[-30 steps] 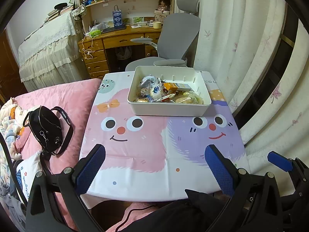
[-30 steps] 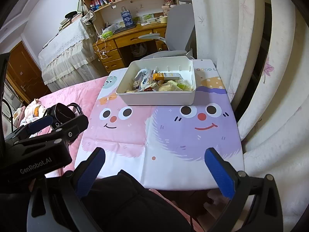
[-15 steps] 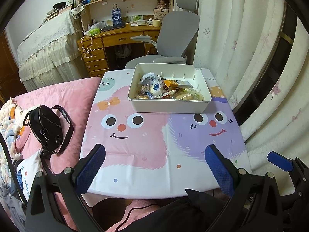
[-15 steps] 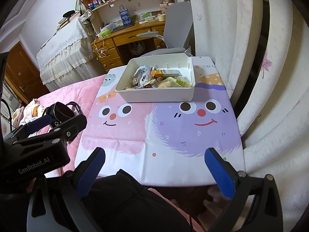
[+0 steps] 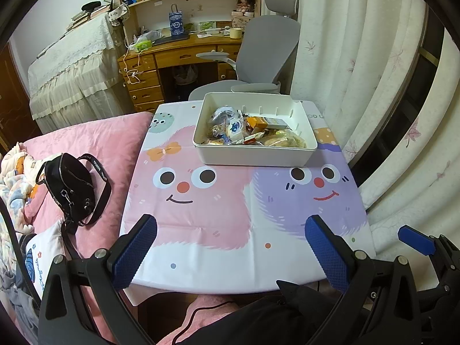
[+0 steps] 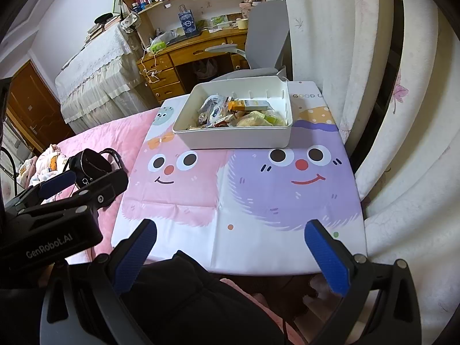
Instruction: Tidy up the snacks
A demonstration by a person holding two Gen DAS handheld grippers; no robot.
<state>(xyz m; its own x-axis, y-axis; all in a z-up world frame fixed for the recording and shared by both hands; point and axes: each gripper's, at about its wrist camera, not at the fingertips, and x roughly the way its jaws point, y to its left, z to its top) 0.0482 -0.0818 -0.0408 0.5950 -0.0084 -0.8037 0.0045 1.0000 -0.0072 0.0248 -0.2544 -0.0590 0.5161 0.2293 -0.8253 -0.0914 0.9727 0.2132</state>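
A white plastic bin (image 5: 253, 155) (image 6: 235, 141) stands at the far side of the small table, filled with several wrapped snacks (image 5: 244, 132) (image 6: 230, 115), among them an orange box (image 6: 247, 104). My left gripper (image 5: 230, 253) hangs open over the table's near edge, nothing between its blue pads. My right gripper (image 6: 233, 256) is likewise open and empty at the near edge. The left gripper's body (image 6: 57, 201) shows at the left of the right wrist view. Both are well short of the bin.
The table wears a cartoon-face cloth (image 5: 230, 201) (image 6: 244, 187). A pink bed with a black bag (image 5: 72, 189) lies left. Curtains (image 5: 373, 72) hang close on the right. A grey chair (image 5: 258, 57) and a wooden desk (image 5: 178, 57) stand behind the table.
Both grippers have drawn back and slightly up from the table, so the bin looks smaller and farther. Both stay open and empty.
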